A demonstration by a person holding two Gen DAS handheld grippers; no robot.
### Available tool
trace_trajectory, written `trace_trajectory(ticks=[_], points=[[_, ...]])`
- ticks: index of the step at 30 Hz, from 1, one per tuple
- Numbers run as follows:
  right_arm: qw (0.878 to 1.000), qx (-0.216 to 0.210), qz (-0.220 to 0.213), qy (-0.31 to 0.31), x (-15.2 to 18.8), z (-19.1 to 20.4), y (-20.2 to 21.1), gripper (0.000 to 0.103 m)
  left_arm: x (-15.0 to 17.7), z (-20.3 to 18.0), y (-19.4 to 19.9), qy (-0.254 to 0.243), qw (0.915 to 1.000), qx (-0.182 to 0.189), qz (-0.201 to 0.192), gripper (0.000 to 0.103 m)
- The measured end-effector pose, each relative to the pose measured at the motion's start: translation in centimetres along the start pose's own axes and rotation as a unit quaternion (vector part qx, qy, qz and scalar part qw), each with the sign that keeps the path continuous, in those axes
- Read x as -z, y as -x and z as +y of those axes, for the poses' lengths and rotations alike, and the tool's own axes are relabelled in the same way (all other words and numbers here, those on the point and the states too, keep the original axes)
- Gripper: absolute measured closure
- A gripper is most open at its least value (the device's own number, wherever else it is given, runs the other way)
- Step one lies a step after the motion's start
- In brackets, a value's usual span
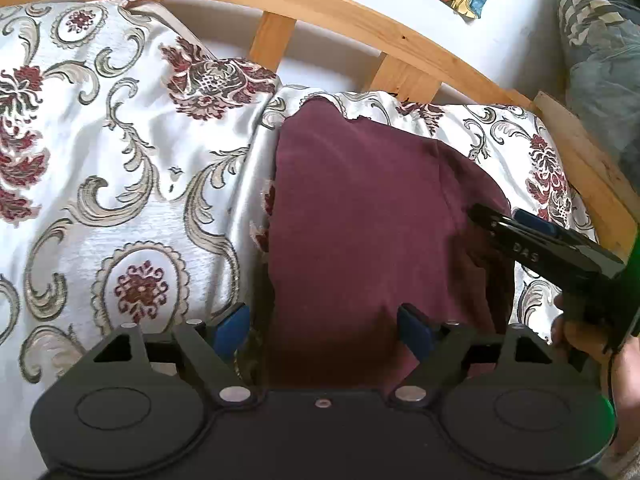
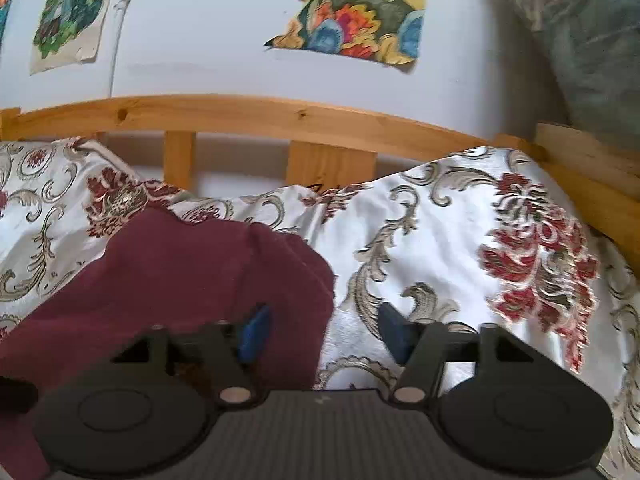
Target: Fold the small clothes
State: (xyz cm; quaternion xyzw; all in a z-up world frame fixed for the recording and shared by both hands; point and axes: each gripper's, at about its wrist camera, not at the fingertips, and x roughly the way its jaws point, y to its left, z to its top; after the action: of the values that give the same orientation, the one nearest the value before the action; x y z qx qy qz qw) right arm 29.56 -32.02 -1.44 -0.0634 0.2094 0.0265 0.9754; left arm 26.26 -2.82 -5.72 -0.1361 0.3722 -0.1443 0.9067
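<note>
bedspread (image 1: 132, 184), white with scrolled maroon flowers, serves as the folding surface and fills the left of both views; behind it runs the wooden headboard rail (image 1: 304, 4). left gripper (image 1: 324, 322) stands wide with nothing between its blue pads, straddling the near left edge of the maroon garment (image 1: 360, 208), which lies flat at mid-bed, doubled over with a seam ridge down its right part. the wide stance suggests a fold just laid down and let go. right gripper (image 2: 322, 330), also wide and empty, sits over the garment's right edge, one pad above cloth, one above bedspread. rightmost, a hand (image 1: 580, 332) holds that tool low, probably so the cloth settles unpulled.
</note>
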Motion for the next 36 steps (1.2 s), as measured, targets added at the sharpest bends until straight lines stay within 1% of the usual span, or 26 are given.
trace_trajectory(ticks=[1, 2, 3, 5, 11, 18, 22, 25, 28, 32, 36], points=[[1.000, -0.001, -0.003, -0.005, 0.0, -0.1, 0.5, 0.026, 0.0, -0.1, 0.3, 0.000, 1.0000, -0.007, -0.002, 0.012], [1.000, -0.003, -0.006, -0.009, 0.1, -0.2, 1.0, 0.022, 0.1, -0.1, 0.7, 0.001, 0.9998, -0.016, -0.008, 0.009], [1.000, -0.003, -0.009, -0.009, 0.2, -0.2, 1.5, 0.020, 0.1, -0.2, 1.0, -0.001, 0.9996, -0.022, -0.015, 0.008], [1.000, -0.002, -0.018, -0.007, 0.3, 0.0, 2.7, 0.010, 0.2, -0.5, 1.8, -0.006, 0.9991, -0.034, -0.026, 0.004], [0.999, -0.002, -0.041, -0.014, 0.3, 0.1, 6.6, 0.000, 0.4, -1.7, 4.2, -0.034, 0.9961, -0.056, -0.058, 0.001], [0.997, -0.002, -0.063, -0.045, 0.5, -0.4, 11.7, 0.000, 1.6, -3.2, 7.1, -0.078, 0.9909, -0.074, -0.080, 0.001], [0.995, -0.003, -0.079, -0.060, 0.8, -0.5, 14.7, 0.000, 2.3, -4.1, 9.1, -0.100, 0.9873, -0.073, -0.100, 0.001], [0.993, -0.004, -0.092, -0.073, 1.0, -0.5, 16.9, 0.000, 2.7, -4.5, 10.8, -0.102, 0.9857, -0.071, -0.113, 0.001], [0.989, 0.001, -0.107, -0.098, 1.6, -0.6, 19.4, 0.000, 3.2, -4.9, 12.5, -0.100, 0.9856, -0.070, -0.117, 0.001], [0.985, 0.005, -0.115, -0.128, 2.8, -1.1, 22.2, 0.000, 4.3, -5.5, 14.9, -0.115, 0.9822, -0.074, -0.129, 0.001], [0.986, 0.005, -0.120, -0.118, 4.0, -0.7, 24.8, 0.000, 5.5, -5.7, 17.2, -0.122, 0.9786, -0.077, -0.146, 0.001]])
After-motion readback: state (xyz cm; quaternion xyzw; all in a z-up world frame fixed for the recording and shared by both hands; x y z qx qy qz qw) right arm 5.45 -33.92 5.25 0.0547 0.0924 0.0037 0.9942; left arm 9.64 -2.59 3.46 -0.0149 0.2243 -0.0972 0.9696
